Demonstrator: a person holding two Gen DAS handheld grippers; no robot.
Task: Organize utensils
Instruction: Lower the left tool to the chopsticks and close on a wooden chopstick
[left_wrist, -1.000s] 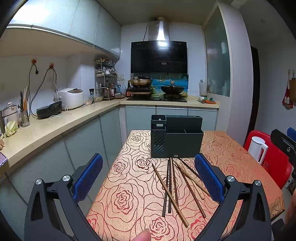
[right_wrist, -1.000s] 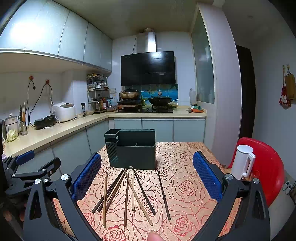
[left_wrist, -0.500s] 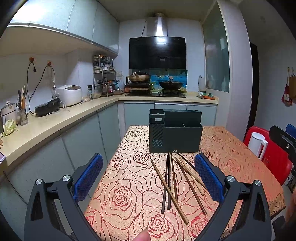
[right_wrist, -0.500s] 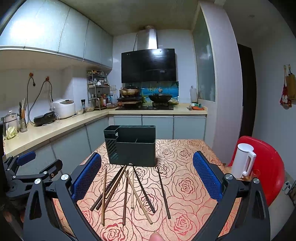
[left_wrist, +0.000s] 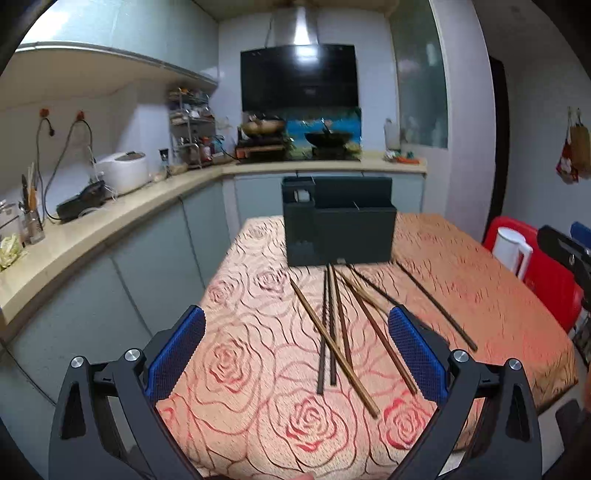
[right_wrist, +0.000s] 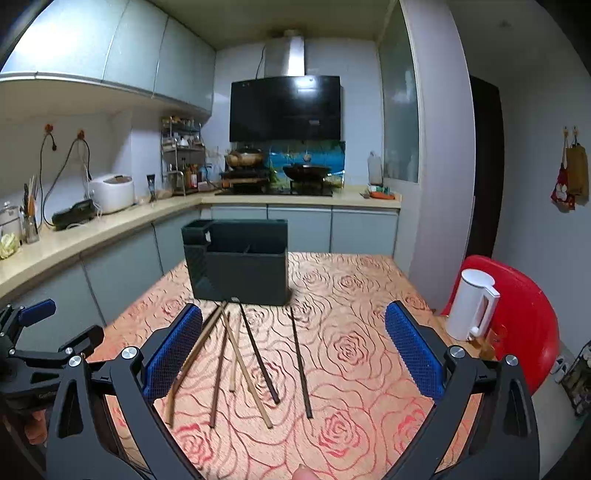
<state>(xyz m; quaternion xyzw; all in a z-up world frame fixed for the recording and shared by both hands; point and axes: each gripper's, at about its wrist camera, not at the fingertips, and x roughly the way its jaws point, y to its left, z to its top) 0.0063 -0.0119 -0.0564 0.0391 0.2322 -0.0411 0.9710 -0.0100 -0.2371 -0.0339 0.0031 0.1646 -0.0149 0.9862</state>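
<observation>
Several brown and dark chopsticks (left_wrist: 334, 328) lie fanned out on the rose-patterned tablecloth (left_wrist: 240, 354) in front of a black utensil holder (left_wrist: 338, 230) with compartments. My left gripper (left_wrist: 295, 354) is open and empty, above the near side of the chopsticks. In the right wrist view the chopsticks (right_wrist: 245, 354) lie between the open, empty right gripper (right_wrist: 293, 350) and the holder (right_wrist: 240, 266). The left gripper (right_wrist: 40, 339) shows at the left edge there.
A white kettle (right_wrist: 472, 304) stands on a red chair (right_wrist: 524, 314) to the right of the table. A kitchen counter (left_wrist: 92, 236) with a rice cooker (left_wrist: 123, 171) runs along the left wall. The stove with pans is behind.
Both grippers have moved forward and lower toward the table; the chopsticks and the holder appear larger and closer. Both grippers stay open.
</observation>
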